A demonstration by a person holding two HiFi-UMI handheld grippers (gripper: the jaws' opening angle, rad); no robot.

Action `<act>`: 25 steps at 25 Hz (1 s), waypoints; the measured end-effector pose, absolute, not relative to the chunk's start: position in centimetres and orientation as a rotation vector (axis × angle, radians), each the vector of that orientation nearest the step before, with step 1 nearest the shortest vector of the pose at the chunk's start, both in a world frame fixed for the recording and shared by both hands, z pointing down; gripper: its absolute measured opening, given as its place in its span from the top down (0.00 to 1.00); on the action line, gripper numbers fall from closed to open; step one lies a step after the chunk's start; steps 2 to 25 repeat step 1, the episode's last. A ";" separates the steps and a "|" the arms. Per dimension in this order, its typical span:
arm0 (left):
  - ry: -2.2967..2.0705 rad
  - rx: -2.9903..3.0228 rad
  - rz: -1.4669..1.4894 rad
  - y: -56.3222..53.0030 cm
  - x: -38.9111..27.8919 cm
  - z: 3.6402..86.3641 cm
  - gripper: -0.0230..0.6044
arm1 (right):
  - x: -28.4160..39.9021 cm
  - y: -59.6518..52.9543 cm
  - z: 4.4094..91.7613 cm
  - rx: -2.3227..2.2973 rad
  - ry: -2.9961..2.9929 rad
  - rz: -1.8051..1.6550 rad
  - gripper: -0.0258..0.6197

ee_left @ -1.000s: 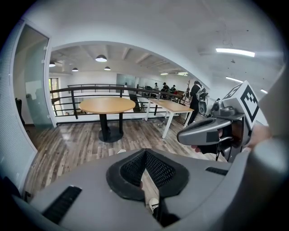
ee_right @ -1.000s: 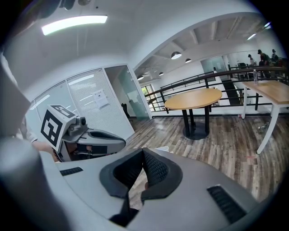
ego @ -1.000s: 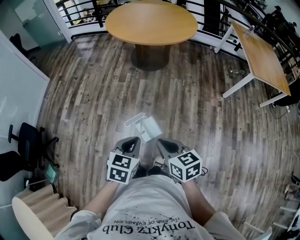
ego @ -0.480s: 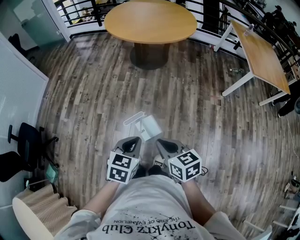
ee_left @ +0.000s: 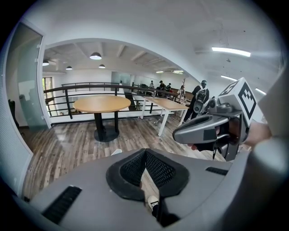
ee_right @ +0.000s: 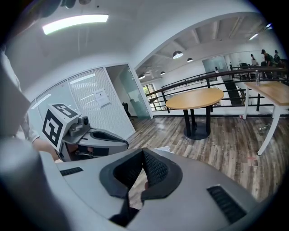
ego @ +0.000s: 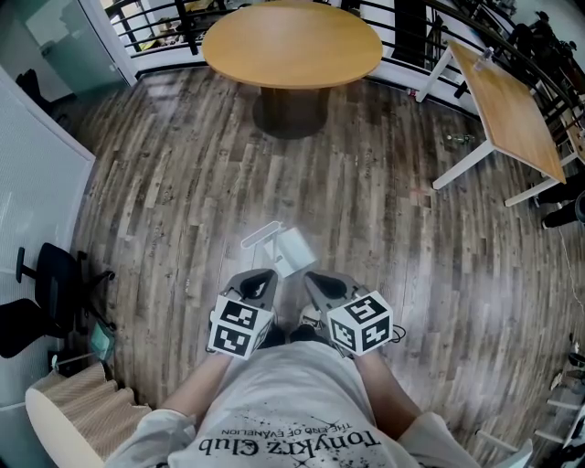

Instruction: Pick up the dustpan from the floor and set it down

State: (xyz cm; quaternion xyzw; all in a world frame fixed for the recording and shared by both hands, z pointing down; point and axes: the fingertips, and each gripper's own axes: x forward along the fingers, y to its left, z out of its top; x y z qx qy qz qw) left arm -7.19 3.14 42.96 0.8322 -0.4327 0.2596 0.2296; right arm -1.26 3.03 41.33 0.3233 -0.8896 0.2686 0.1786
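A pale grey plastic dustpan with an upright frame handle (ego: pixel 281 245) lay on the brown wood-plank floor (ego: pixel 174 183), just ahead of the person's feet and in front of both grippers, touching neither. The left gripper (ego: pixel 262 274), grey with a black-and-white marker cube at its rear, was held low before the person's white printed T-shirt (ego: pixel 283 407). In the left gripper view, its black ribbed pads were pressed together at the tips with nothing between them. A sliver of the dustpan showed past the gripper's body there, along with the toe of a white shoe (ee_left: pixel 153 202) below the jaws. The right gripper (ego: pixel 313 276), of the same make, sat just beside the left one at the same height and angled slightly toward it. Its own view showed its jaws likewise closed tip to tip on nothing, with a white edge of the dustpan just beyond them. Well beyond the dustpan stood a round wooden table on a dark pedestal base (ego: pixel 291 44). To the right stood a rectangular wooden desk on white legs (ego: pixel 507 110). A black metal railing (ego: pixel 151 16) ran behind the round table. A black office chair (ego: pixel 41 297) stood by the pale wall at the left edge.
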 end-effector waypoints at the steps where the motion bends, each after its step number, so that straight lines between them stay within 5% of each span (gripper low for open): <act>1: -1.190 2.291 0.716 3.2 -7.2 43.0 0.93 | -1.3 3.1 41.3 0.914 -2.517 0.759 0.93; 25: -1.190 2.291 0.716 3.2 -7.2 43.0 0.93 | -1.3 3.1 41.3 0.914 -2.517 0.759 0.93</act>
